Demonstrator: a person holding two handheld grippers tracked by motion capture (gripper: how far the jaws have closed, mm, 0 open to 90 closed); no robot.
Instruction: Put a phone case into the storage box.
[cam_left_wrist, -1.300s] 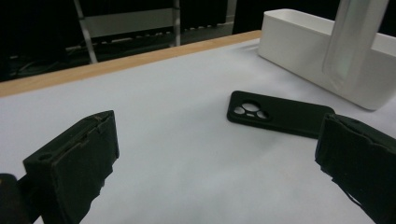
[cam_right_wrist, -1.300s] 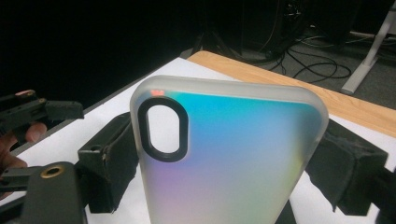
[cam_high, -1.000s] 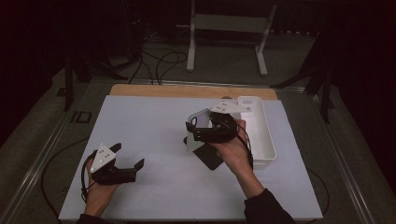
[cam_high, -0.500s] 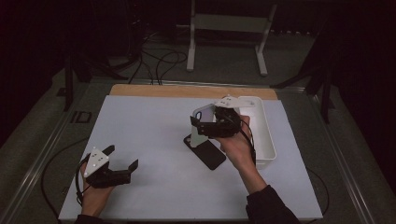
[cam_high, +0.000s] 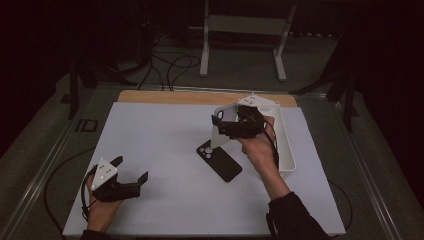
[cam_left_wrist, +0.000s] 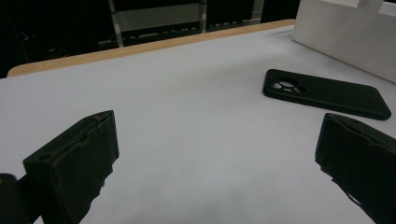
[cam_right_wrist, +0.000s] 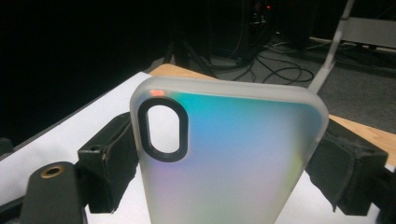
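The right gripper (cam_high: 227, 131) pinched a frosted, translucent phone case (cam_right_wrist: 229, 158) across its width, one black jaw pressed to each long edge. In the right gripper view the case stood upright between the jaws, its back shimmering from teal through blue to pale pink and green, with a black-rimmed oval camera opening near its upper left corner and a small orange mark just above that opening. No brand or writing could be read on it. In the high view the case (cam_high: 222, 127) hung clear of the bench surface, near the far right part of the bench (cam_high: 160, 135), held up by the person's right hand (cam_high: 260, 147).

Just below and nearer the person lay a black phone (cam_high: 219, 160), back side up and flat on the white bench top, with its round camera cluster at the far end; no logo was legible on it. To the right of the hand, a white tray (cam_high: 286, 150) sat along the right edge of the bench.

The left gripper (cam_high: 131, 176) rested low near the near left corner, its jaws spread wide with nothing between them. In the left gripper view the black phone (cam_left_wrist: 327, 93) lay well ahead of those jaws, and the tray's white wall (cam_left_wrist: 350, 32) stood beyond it.
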